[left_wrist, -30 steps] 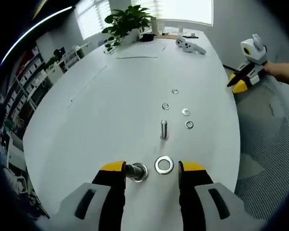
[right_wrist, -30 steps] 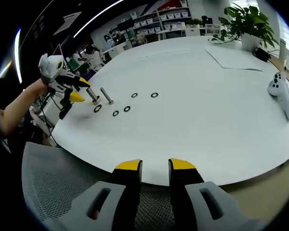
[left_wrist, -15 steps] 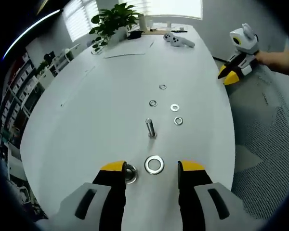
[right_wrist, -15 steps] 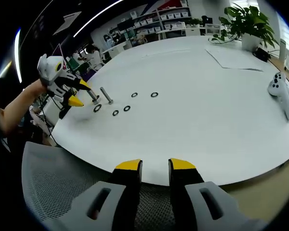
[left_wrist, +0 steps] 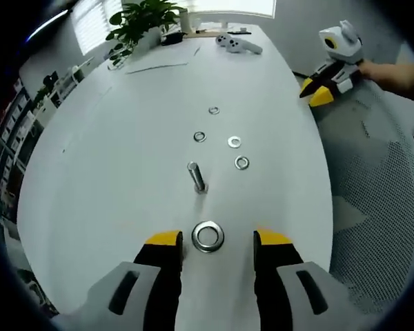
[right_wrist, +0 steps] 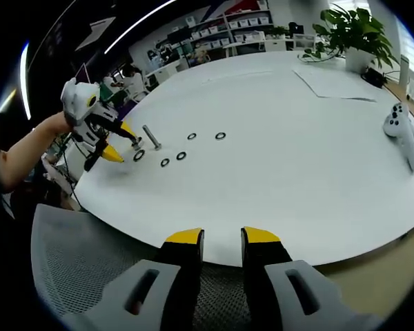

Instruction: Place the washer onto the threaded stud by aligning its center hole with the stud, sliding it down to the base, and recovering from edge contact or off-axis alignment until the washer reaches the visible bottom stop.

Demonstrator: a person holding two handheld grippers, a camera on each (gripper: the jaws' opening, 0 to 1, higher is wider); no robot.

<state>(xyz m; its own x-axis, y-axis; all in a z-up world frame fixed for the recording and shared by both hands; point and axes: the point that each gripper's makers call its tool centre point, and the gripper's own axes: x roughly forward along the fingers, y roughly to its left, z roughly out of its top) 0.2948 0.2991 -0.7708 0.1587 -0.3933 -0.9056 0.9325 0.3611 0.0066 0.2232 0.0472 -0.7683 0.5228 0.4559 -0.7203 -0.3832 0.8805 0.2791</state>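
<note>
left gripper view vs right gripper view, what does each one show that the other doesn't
Left gripper view: the large washer lying flat between the open left gripper jaws, holes in the small washers readable, the stud close up. Right gripper view: the right gripper tips over a mesh chair off the table edge, shelving behind. Both share: white table, stud, scattered washers, plant, white controller.

The white tabletop (left_wrist: 110, 172) carries an upright threaded stud (left_wrist: 196, 177), five washers (left_wrist: 208, 236), paper (left_wrist: 159, 61), game controllers (left_wrist: 238, 44) and a potted plant (left_wrist: 139, 21).
</note>
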